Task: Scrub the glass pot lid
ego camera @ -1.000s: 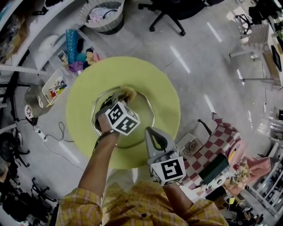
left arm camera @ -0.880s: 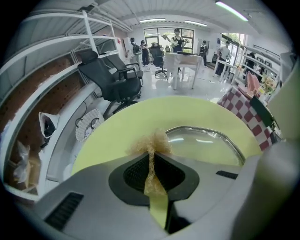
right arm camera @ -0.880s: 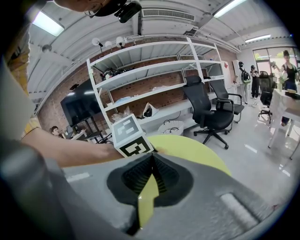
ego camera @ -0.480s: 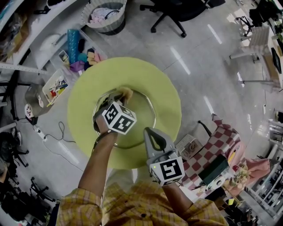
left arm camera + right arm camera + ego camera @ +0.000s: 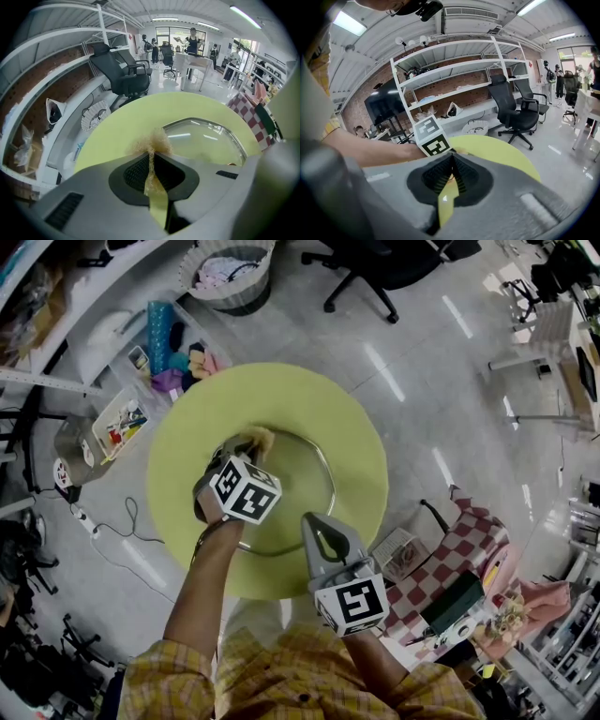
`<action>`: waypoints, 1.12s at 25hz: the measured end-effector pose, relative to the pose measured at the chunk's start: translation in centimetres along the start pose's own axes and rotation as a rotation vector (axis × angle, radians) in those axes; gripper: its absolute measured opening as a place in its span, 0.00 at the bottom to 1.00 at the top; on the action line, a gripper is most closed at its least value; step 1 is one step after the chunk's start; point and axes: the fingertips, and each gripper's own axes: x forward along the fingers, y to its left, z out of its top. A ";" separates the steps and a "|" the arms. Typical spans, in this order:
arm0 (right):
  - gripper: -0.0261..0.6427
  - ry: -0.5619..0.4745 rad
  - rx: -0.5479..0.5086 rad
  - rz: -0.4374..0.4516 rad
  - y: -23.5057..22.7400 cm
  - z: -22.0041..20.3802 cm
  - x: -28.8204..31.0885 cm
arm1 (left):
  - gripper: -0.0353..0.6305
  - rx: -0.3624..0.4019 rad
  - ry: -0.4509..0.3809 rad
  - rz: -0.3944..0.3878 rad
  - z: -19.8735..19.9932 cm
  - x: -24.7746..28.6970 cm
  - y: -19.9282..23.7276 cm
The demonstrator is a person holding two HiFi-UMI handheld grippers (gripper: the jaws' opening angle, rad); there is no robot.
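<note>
Glass pot lid (image 5: 298, 486) is seen lying flat at the middle of the round yellow-green counter (image 5: 281, 390). Its left part is hidden in the head view by the left hand (image 5: 212, 499) and that gripper's marker cube (image 5: 246, 490). The left claw (image 5: 242, 446) is clamped on a frayed tan scourer (image 5: 259, 438), which is held at the lid's far-left rim. The right claw (image 5: 315, 519) is closed on nothing and is held above the counter's near edge, just beside the lid. On the floor around the counter, a white laundry basket (image 5: 225, 273), a black office chair (image 5: 361, 268), a bin of small colourful items (image 5: 120, 423) and a red-checked seat (image 5: 473, 538) are seen.
</note>
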 end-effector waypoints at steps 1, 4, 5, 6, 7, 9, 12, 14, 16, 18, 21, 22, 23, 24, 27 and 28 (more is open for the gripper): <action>0.03 0.000 0.000 0.002 0.1 0.1 0.1 | 0.11 -0.006 0.000 0.000 -0.1 -0.1 0.2; 0.04 -0.002 -0.008 0.009 0.6 0.5 0.5 | 0.11 -0.018 0.002 0.002 -0.6 -0.2 0.8; 0.04 -0.004 -0.010 0.012 0.8 0.6 0.6 | 0.11 -0.020 0.003 0.003 -0.8 -0.3 1.0; 0.04 -0.005 -0.011 0.014 0.9 0.6 0.7 | 0.11 -0.022 0.003 0.005 -0.9 -0.3 1.2; 0.04 -0.004 -0.011 0.014 1.0 0.6 0.7 | 0.11 -0.022 0.004 0.007 -1.1 -0.4 1.3; 0.03 0.001 -0.013 0.014 1.3 0.5 0.8 | 0.11 -0.025 0.003 0.009 -1.5 -0.5 1.5; 0.04 0.000 -0.021 0.019 1.7 0.6 0.8 | 0.11 -0.042 0.000 0.015 -2.1 -0.8 1.9; 0.04 -0.001 -0.023 0.021 1.9 0.7 0.8 | 0.11 -0.055 -0.001 0.020 -2.5 -1.0 2.2; 0.03 -0.003 -0.023 0.022 2.0 0.8 0.9 | 0.11 -0.066 0.002 0.024 -3.0 -1.1 2.5; 0.04 -0.006 -0.024 0.023 2.2 1.0 1.0 | 0.11 -0.074 0.005 0.026 -3.4 -1.3 2.8; 0.04 -0.004 -0.026 0.020 2.5 1.1 1.1 | 0.11 -0.084 0.005 0.029 -4.0 -1.5 3.2; 0.04 -0.004 -0.026 0.020 2.6 1.1 1.0 | 0.11 -0.085 0.006 0.030 -4.2 -1.5 3.3; 0.04 -0.005 -0.026 0.021 2.7 1.1 1.0 | 0.11 -0.087 0.007 0.031 -4.4 -1.6 3.3; 0.03 -0.008 -0.025 0.022 2.7 1.2 1.0 | 0.11 -0.089 0.008 0.032 -4.5 -1.7 3.4; 0.04 -0.013 -0.019 0.026 3.1 1.3 1.1 | 0.11 -0.097 0.008 0.037 -4.9 -1.9 3.6; 0.04 -0.011 -0.019 0.027 3.2 1.3 1.1 | 0.11 -0.100 0.008 0.039 -5.1 -1.9 3.7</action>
